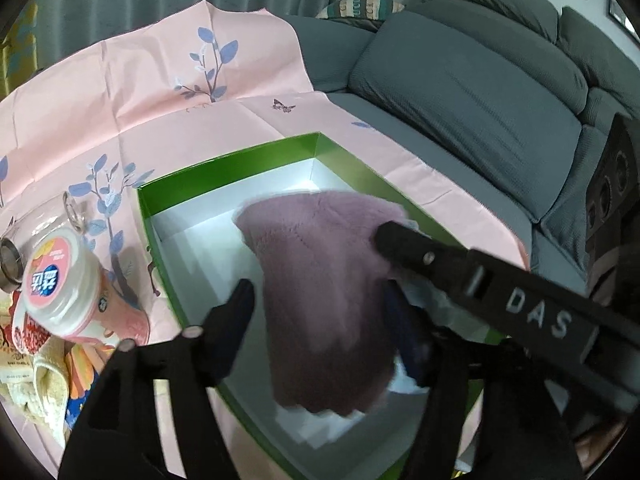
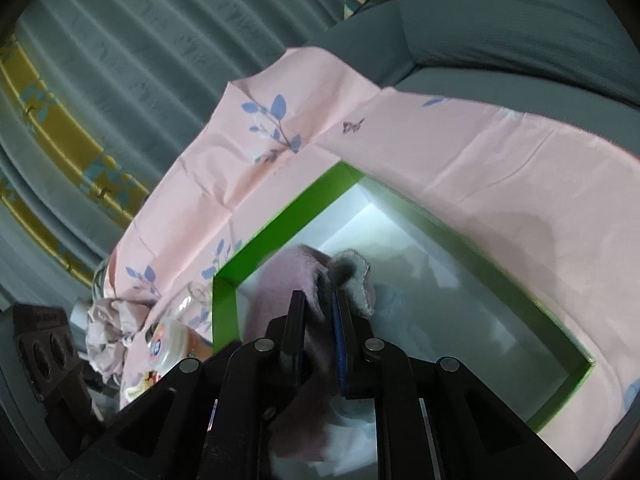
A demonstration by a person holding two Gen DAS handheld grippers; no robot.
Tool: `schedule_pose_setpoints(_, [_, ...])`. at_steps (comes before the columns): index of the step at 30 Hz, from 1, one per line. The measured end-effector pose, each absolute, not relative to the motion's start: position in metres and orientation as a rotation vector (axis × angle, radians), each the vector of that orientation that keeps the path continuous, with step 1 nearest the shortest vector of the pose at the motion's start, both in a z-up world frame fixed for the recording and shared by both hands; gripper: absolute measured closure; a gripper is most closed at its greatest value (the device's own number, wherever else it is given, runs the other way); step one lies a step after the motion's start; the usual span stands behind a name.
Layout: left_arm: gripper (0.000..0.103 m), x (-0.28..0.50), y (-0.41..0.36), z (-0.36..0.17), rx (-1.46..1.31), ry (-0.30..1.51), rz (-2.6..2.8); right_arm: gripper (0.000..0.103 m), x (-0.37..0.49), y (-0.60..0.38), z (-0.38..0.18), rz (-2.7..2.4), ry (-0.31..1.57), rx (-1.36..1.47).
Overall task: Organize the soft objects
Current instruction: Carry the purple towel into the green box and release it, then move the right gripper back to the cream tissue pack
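Observation:
A fluffy purple cloth [image 1: 320, 280] hangs over the white floor of an open green box [image 1: 224, 164]. My left gripper [image 1: 320, 308] is open, its fingers on either side of the cloth's lower part, and the left fingertip [image 1: 240, 300] stands clear of it. My right gripper [image 1: 382, 240] reaches in from the right and pinches the cloth's upper edge. In the right wrist view the right gripper [image 2: 319, 300] is shut on the purple cloth [image 2: 276, 280], whose grey underside curls above the fingers. The green box [image 2: 280, 220] lies below. Pale fabric [image 1: 404, 380] lies under the cloth.
The box sits on a pink floral sheet [image 1: 160, 100] spread over a grey sofa [image 1: 460, 80]. Left of the box are a white-lidded canister [image 1: 60, 280], a glass item [image 1: 76, 212] and a beige towel [image 1: 44, 384]. A crumpled mauve cloth [image 2: 108, 332] lies beyond.

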State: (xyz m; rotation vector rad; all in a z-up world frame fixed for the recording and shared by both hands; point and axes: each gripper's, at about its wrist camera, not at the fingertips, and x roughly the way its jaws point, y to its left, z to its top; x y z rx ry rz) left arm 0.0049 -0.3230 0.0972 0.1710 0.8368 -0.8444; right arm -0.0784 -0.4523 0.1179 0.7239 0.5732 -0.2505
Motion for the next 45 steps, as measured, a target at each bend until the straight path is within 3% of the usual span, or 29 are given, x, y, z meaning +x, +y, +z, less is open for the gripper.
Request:
schedule_pose_setpoints(2, [0.025,0.003,-0.316,0.103,0.155,0.819,-0.846,0.084,-0.083,-0.452,0.123,-0.261,0.542,0.719])
schedule_pose_setpoints(3, [0.023,0.002,-0.310,0.108,0.148,0.805,-0.842,0.071,-0.088,-0.453,0.127,-0.264,0.518,0.721])
schedule_pose_setpoints(4, [0.020,0.001,-0.306,0.111,0.143,0.793,-0.836,0.053,-0.090,-0.454,0.129,-0.262,0.499,0.726])
schedule_pose_setpoints(6, [0.017,-0.001,-0.296,0.116,0.132,0.777,-0.823,0.036,-0.097,-0.454,0.133,-0.241,0.450,0.748])
schedule_pose_setpoints(11, [0.005,-0.004,-0.249,0.127,0.065,0.738,-0.768,0.029,-0.102,-0.450,0.143,-0.189,0.402,0.777])
schedule_pose_setpoints(18, [0.002,-0.006,-0.158,0.128,-0.024,0.706,-0.586,0.018,-0.090,-0.416,0.159,-0.168,0.439,0.656])
schedule_pose_setpoints(31, [0.002,-0.003,0.015,0.068,-0.216,0.783,-0.199,0.017,-0.032,-0.281,0.152,0.094,0.629,0.363])
schedule_pose_setpoints(38, [0.003,0.009,0.041,0.043,-0.306,0.837,-0.151,0.017,-0.005,-0.227,0.112,0.114,0.798,0.279])
schedule_pose_setpoints(44, [0.003,0.009,0.054,0.044,-0.327,0.821,-0.115,0.017,0.018,-0.191,0.120,0.163,0.834,0.267])
schedule_pose_setpoints(45, [0.003,0.010,0.056,0.044,-0.331,0.821,-0.110,0.021,0.029,-0.181,0.122,0.178,0.852,0.269])
